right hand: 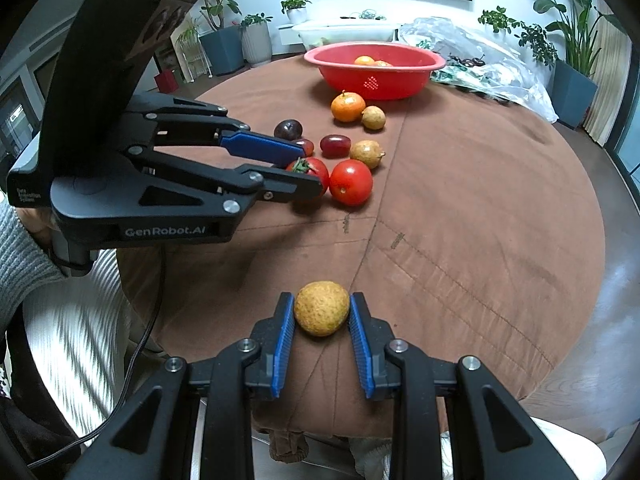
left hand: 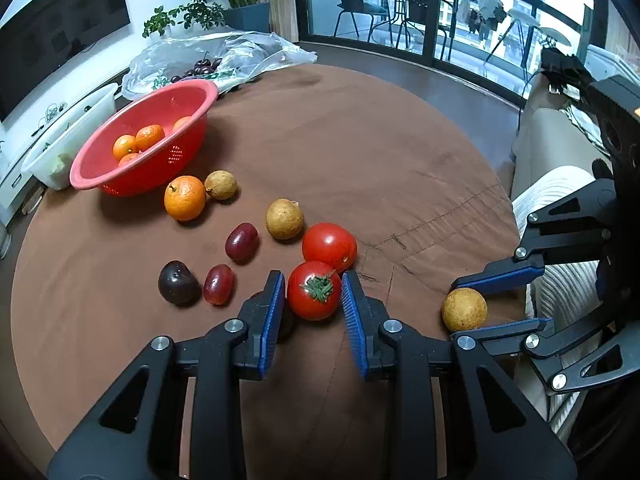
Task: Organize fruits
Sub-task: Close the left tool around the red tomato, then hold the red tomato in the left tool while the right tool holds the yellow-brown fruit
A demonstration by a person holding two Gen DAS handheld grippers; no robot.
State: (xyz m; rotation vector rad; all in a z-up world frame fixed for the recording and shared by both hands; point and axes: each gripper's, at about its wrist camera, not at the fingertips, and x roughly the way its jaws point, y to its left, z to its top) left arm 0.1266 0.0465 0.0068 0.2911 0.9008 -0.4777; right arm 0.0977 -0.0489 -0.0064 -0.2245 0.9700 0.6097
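Blue pads of the left gripper (left hand: 313, 292) clamp a stemmed tomato (left hand: 313, 290) beside a second tomato (left hand: 329, 246), mid-table. The right gripper (right hand: 322, 312) pinches a yellow-brown round fruit (right hand: 321, 308) near the table's (right hand: 460, 200) near edge. Only the right wrist view shows the person's grey sleeve (right hand: 20, 256); the red basket (left hand: 140, 136) sits toward the far edge.

The left tool (left hand: 313, 292) grips a stemmed tomato (left hand: 313, 291) on the brown surface (left hand: 360, 152). At right, the right tool (left hand: 466, 304) clamps a tan round fruit (left hand: 464, 309).
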